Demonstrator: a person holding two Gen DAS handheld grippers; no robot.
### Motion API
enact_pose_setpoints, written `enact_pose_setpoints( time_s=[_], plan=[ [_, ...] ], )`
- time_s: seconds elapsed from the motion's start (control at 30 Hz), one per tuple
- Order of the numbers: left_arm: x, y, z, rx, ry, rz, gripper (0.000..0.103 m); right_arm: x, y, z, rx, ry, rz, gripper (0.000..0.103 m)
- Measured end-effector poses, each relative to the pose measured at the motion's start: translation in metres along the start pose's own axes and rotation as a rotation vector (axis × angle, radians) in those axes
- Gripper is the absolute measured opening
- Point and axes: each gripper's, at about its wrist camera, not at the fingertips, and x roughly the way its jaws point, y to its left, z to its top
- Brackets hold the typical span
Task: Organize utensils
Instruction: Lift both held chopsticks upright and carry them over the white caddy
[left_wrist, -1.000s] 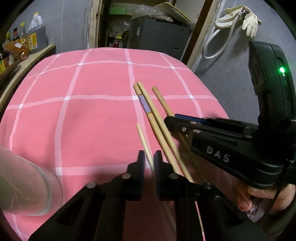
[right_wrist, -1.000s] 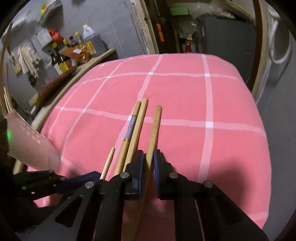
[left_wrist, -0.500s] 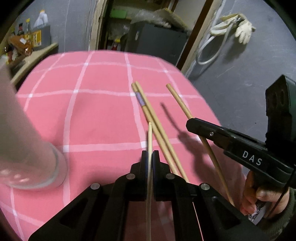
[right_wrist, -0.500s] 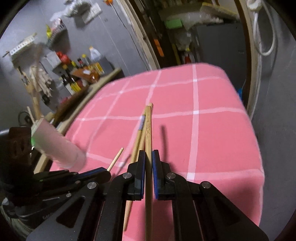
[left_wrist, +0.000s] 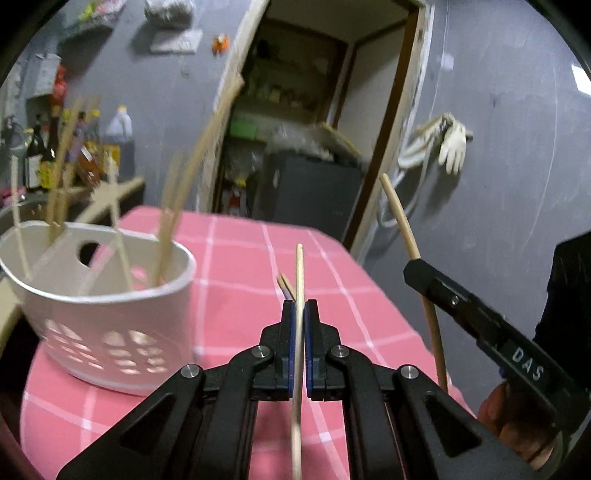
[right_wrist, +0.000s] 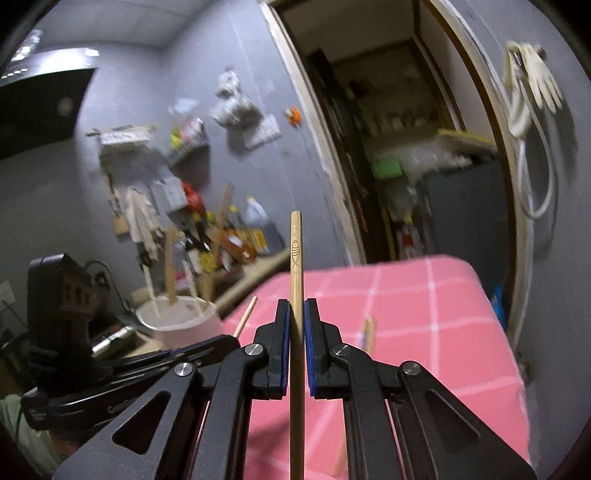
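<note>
Upright sticks (left_wrist: 173, 206) crowding holder (left_wrist: 110, 317) mouth

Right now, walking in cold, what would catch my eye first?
Two black grippers, each shut on a lifted wooden chopstick: the left gripper holds a thin chopstick, the right gripper one with an engraved fish. A white holder bristling with sticks stands on the left of the pink checked tablecloth.

Pink cloth (left_wrist: 236, 317) carries a white grid; the basket (left_wrist: 107, 314) is white; the pale chopstick (right_wrist: 296, 280) bears a fish drawing.
</note>
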Motion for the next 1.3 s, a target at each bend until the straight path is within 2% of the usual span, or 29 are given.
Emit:
enact_pose_setpoints(
  time_s=[0.3,0.63,0.9,1.07,1.3],
  plan=[
    [-0.052,0.035,0.021,-0.048,-0.157,0.050,0.003,0.017,0.042,0.017,0.012,-0.120,0.101,0.006],
    [-0.095,0.124,0.072,-0.170,-0.352,0.151,0.003,0.064,0.081,0.055,0.060,-0.277,0.235,0.006],
    [-0.103,0.189,0.095,-0.266,-0.455,0.204,0.003,0.082,0.088,0.063,0.044,-0.427,0.179,0.006],
    [-0.098,0.201,0.095,-0.284,-0.502,0.240,0.003,0.084,0.083,0.061,0.040,-0.491,0.143,0.006],
    [-0.091,0.204,0.095,-0.282,-0.570,0.288,0.003,0.093,0.074,0.059,0.062,-0.531,0.132,0.006]
  ],
)
